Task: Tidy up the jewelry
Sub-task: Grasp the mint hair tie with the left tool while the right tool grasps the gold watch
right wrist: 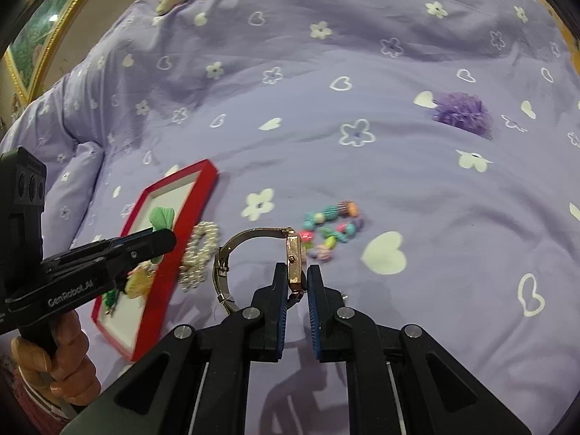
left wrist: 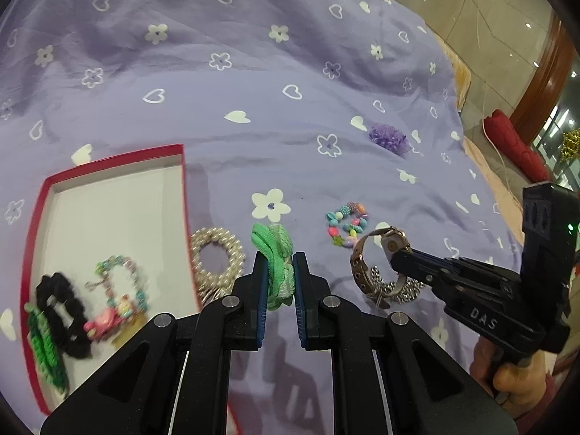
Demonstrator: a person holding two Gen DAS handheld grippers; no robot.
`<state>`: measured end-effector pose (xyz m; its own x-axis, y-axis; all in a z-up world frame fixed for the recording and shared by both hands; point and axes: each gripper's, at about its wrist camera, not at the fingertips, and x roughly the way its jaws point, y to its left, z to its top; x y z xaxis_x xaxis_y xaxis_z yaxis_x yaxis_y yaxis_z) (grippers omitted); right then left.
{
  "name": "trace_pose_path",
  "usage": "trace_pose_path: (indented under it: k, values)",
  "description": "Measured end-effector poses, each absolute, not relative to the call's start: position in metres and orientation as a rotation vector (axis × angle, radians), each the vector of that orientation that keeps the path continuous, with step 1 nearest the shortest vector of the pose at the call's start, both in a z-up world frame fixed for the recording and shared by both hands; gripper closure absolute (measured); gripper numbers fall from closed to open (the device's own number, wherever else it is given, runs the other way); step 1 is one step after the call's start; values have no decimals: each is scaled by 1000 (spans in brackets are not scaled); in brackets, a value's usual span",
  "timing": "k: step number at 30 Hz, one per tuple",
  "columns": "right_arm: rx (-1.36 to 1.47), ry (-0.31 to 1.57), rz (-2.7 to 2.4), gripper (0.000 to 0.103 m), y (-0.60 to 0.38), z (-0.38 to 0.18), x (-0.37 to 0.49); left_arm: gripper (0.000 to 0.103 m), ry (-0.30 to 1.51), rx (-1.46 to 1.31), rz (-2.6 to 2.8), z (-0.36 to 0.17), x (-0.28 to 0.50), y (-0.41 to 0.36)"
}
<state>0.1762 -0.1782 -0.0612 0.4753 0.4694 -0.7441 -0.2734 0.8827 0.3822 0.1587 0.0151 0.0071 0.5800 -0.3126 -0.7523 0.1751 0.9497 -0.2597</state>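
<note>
Your left gripper [left wrist: 278,275], at the lower centre of its own view, is clenched on a green hair tie [left wrist: 277,264]; both blue pads press the fabric, and the tie stands lifted off the purple bedspread [left wrist: 253,108]. Your right gripper [right wrist: 298,282], at the lower centre of its view, is clamped on the case of a gold wristwatch [right wrist: 295,261], with the mesh band looping out to the left.

The red tray [left wrist: 108,163] sits at the left of the left view. It holds a black scrunchie [left wrist: 61,311], a green braided band [left wrist: 45,359] and a beaded bracelet with a pink charm [left wrist: 119,290].

A pearl bracelet [left wrist: 215,261] lies just beside the tray's right wall. A multicoloured bead bracelet [left wrist: 346,223] lies right of centre. A purple tulle scrunchie [left wrist: 389,137] lies well apart at the upper right.
</note>
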Motion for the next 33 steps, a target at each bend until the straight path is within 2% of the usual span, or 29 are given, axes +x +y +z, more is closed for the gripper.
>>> trace_pose_path:
  k: [11, 33]
  values:
    - [198, 958, 521, 93, -152, -47, 157, 92, 875, -222, -220, 20, 112, 58]
    - [113, 951, 669, 93, -80, -29, 127, 92, 879, -327, -69, 3, 53, 131]
